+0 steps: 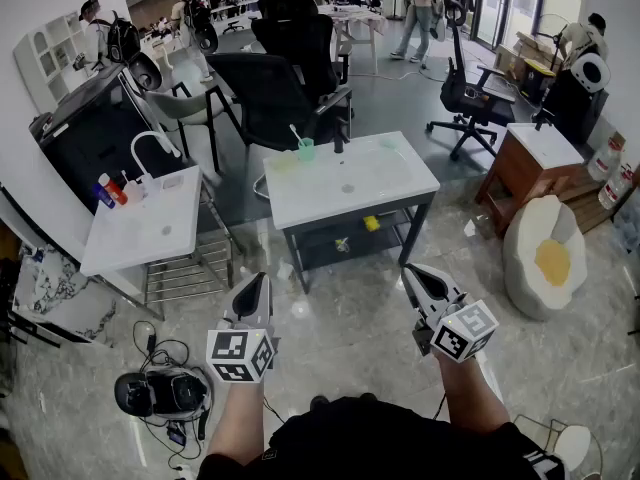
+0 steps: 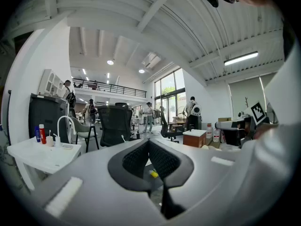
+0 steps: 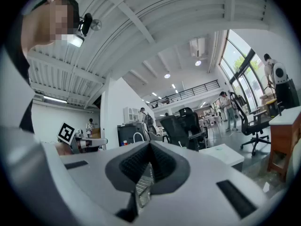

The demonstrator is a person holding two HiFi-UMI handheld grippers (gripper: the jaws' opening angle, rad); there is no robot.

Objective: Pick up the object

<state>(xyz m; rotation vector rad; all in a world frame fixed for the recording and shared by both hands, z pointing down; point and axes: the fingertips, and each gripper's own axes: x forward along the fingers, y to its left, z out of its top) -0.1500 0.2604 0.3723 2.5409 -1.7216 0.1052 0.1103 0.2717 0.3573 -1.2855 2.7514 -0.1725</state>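
Grippers: we hold the left gripper and the right gripper side by side above the floor. Both point towards the white table and are well short of it.
Left tongs: in the left gripper view we see the jaws pressed together, with nothing between them.
Right tongs: in the right gripper view the jaws are likewise together and bare.
Object: we cannot tell which thing the task means. A green cup with a toothbrush in it stands near the table's far left corner. A small yellow thing lies on the lower shelf under the tabletop.
Distance to it: both are well apart from either gripper.
Table top: a shallow basin is sunk in the middle and a dark tap stands just right of the cup.
Left side: a second white sink stand carries a curved tap and small bottles.
Behind the table: a black office chair.
Right side: a wooden cabinet and an egg-shaped cushion.
Floor near us: a dark device with cables, beside our left forearm.
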